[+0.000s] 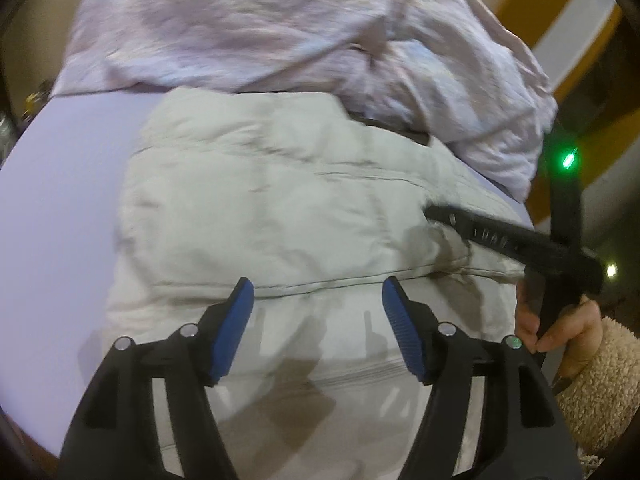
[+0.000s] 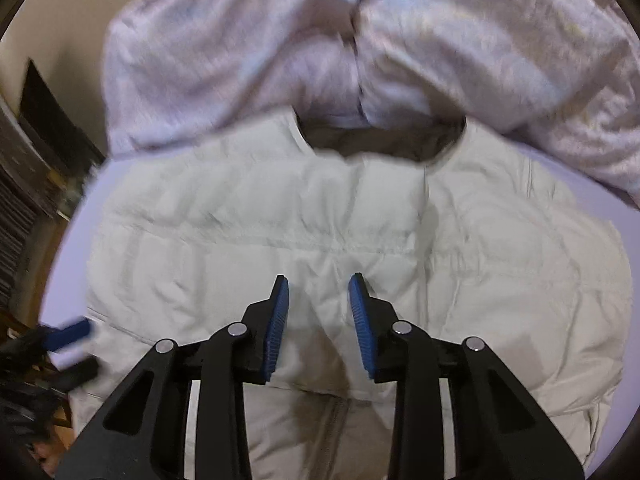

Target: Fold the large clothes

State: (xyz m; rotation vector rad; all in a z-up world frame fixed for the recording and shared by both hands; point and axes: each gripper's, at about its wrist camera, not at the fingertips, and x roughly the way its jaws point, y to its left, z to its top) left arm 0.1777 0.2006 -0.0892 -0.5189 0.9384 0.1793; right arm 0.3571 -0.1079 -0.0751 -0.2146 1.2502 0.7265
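A pale grey-green puffer jacket (image 1: 280,200) lies spread flat on a lavender bed sheet (image 1: 60,200). My left gripper (image 1: 318,292) hovers over its lower part, open, with nothing between the blue pads. In the right wrist view the jacket (image 2: 320,220) shows its collar opening (image 2: 380,144) at the far side and a zipper (image 2: 332,420) near me. My right gripper (image 2: 318,286) hangs over the jacket's middle, jaws a little apart, gripping nothing. The right gripper (image 1: 436,214) also shows in the left wrist view, tips at the jacket's right edge, held by a hand (image 1: 560,336) in a fluffy sleeve.
A crumpled lilac duvet (image 1: 240,20) is bunched along the far side of the bed, touching the jacket's collar end (image 2: 240,60). Dark furniture (image 2: 40,120) stands beyond the bed's left edge. The left gripper's blue pad (image 2: 68,334) shows at the jacket's left edge.
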